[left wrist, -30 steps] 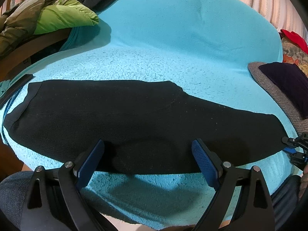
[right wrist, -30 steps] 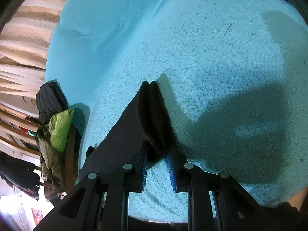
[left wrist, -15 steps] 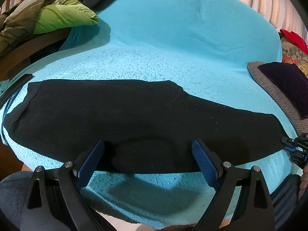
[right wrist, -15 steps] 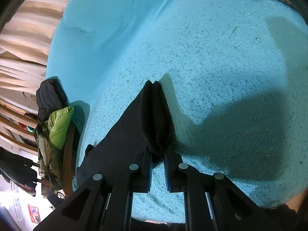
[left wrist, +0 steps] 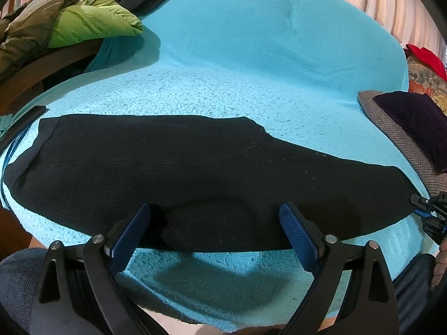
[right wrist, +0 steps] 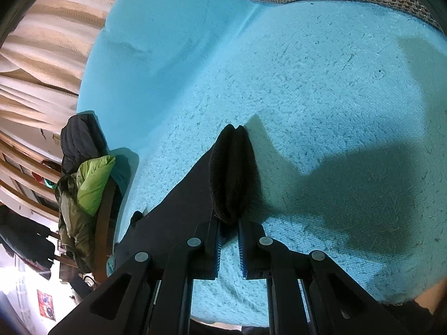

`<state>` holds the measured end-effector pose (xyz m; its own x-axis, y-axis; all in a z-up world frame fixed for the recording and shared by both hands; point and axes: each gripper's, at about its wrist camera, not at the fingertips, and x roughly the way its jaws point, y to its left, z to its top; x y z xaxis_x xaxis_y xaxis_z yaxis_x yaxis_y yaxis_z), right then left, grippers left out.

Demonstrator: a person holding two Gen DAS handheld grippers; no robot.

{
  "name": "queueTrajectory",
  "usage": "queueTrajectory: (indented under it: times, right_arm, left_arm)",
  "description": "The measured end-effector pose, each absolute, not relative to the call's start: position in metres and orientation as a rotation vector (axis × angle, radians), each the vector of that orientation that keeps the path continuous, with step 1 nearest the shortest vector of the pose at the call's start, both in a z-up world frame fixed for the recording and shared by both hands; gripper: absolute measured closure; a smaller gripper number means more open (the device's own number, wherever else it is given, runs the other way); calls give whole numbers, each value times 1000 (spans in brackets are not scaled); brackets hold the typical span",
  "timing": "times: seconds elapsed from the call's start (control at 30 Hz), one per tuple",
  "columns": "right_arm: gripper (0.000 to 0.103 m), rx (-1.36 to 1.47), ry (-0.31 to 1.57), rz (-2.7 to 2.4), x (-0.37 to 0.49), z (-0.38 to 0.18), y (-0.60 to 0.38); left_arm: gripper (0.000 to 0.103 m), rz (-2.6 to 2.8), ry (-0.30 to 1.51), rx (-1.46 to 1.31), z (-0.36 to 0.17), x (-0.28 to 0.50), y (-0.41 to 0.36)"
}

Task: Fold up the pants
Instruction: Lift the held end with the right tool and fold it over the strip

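Pants [left wrist: 195,178] flat on blanket [left wrist: 251,69], cuff seemingly pinched in right gripper [right wrist: 229,223]

Both views are bent strongly by the fisheye lens, and a dark vignette is seen at the corners. The turquoise blanket [left wrist: 251,64] is lit evenly and brightly from above. Soft shadows are cast below the left gripper [left wrist: 215,229], and broad ones to the right of the right gripper [right wrist: 229,223]. The black pants [left wrist: 195,173] are rendered almost without detail. A washed-out bright patch is seen at the lower left of the right wrist view. Focus is sharp throughout.
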<state>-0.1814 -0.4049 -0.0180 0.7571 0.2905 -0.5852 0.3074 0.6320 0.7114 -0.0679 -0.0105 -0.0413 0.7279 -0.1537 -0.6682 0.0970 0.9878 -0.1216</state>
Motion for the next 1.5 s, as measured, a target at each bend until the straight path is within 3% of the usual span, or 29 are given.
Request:
queueTrajectory:
  times: [0.4, 0.5, 0.57, 0.63, 0.8, 0.83, 0.9, 0.93, 1.23, 1.4, 1.5]
  right_arm:
    - [94, 990, 788, -57, -180, -32, -413]
    - [89, 1038, 794, -44, -180, -37, -417]
    - [70, 1098, 772, 9, -181, -41, -420]
    - [60, 1147, 745, 57, -182, -43, -423]
    - [59, 1134, 753, 75, -179, -42, -421]
    - [62, 1123, 757, 71, -179, -41, -420]
    - [90, 1101, 782, 37, -177, -41, -418]
    - [94, 1098, 788, 33, -176, -41, -417]
    - [95, 919, 704, -31, -179, -10, -390]
    - [95, 807, 693, 80, -154, 16, -339]
    - [95, 736, 703, 207, -127, 29, -292]
  left_arm:
    - [7, -139, 746, -76, -41, -68, -12]
    - [6, -141, 747, -72, -41, -68, -13]
    - [5, -140, 747, -70, -41, -68, -13]
    - [5, -140, 747, -70, -41, -68, -13]
    - [5, -140, 747, -69, -41, -68, -13]
    - [5, -140, 747, -69, -41, -68, -13]
    - [5, -140, 747, -71, -41, -68, -13]
    - [5, -140, 747, -71, -41, -68, -13]
    - [5, -146, 711, -116, -33, -72, -1]
    - [5, 0, 551, -209, -7, -81, 47]
    - [5, 91, 583, -262, -15, -78, 73]
